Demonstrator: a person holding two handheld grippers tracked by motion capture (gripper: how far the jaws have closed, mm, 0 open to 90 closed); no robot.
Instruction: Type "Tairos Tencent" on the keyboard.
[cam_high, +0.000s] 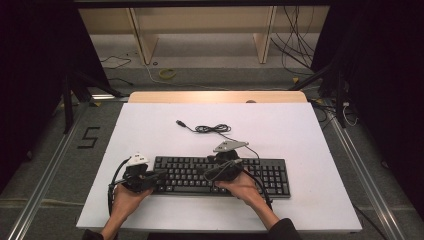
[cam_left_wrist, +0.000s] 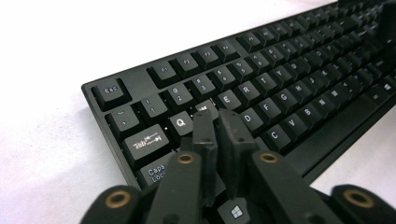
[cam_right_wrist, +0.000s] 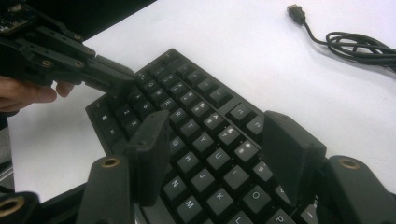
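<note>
- Keyboard (cam_high: 220, 176) lies flat on the white tabletop (cam_high: 150, 130), near the front edge, long side facing me.
- Its cable (cam_high: 212, 129) lies coiled behind it, USB plug (cam_right_wrist: 295, 12) loose on the tabletop, not plugged into anything.
- Left gripper (cam_left_wrist: 217, 122): jaws nearly closed, holding nothing, tips low over the W/S area at the keyboard's left end. I can't tell if they touch a key.
- Right gripper (cam_right_wrist: 217, 154): jaws wide apart, empty, hovering over the middle letter keys.
- My read: I'm working the keys, left poised to press, right waiting. No key looks visibly depressed, so the bulk of the work is left.
</note>
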